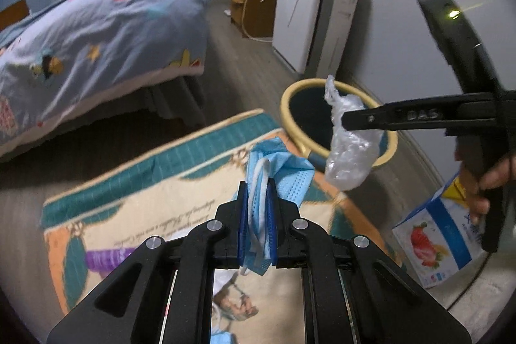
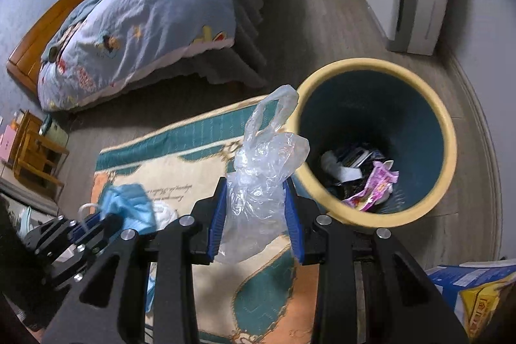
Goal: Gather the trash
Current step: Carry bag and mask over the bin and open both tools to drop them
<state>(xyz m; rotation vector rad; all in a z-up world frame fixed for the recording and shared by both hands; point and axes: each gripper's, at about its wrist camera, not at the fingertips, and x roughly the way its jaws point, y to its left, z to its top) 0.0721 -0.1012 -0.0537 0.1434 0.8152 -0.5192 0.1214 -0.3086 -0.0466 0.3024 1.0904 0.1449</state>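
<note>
left gripper [image 1: 256, 215]: its blue-padded fingers are pinching a crumpled pale blue pleated face mask [image 1: 277, 170] with white ear loops, narrow, just short of the bin on the rug side.
right gripper [image 2: 254, 215]: its fingers are clamping a scrunched clear thin plastic bag [image 2: 258, 182], half-wide around the bunched film, and hanging it beside the bin's near rim.
handling, mask: it is looking light, soft and floppy; a pinch across the folded middle is probably serving best, since a loose loop could snag on a finger.
handling, bag: it is looking almost weightless, slick and crinkly; the gathered waist is likely the safest hold, and it may be clinging to the pads on release.
rug: a flat woven rug [image 2: 193, 157], cream with teal border and orange corners, is lying against the bin.
bin: a round dark bin with a cream rim [image 2: 448, 124] is already holding wrappers.
carton: a blue printed cardboard carton [image 1: 441, 234] is standing right of the bin.
bed: a bed with a soft blue patterned quilt [image 2: 161, 5] is sitting well beyond the bin.
</note>
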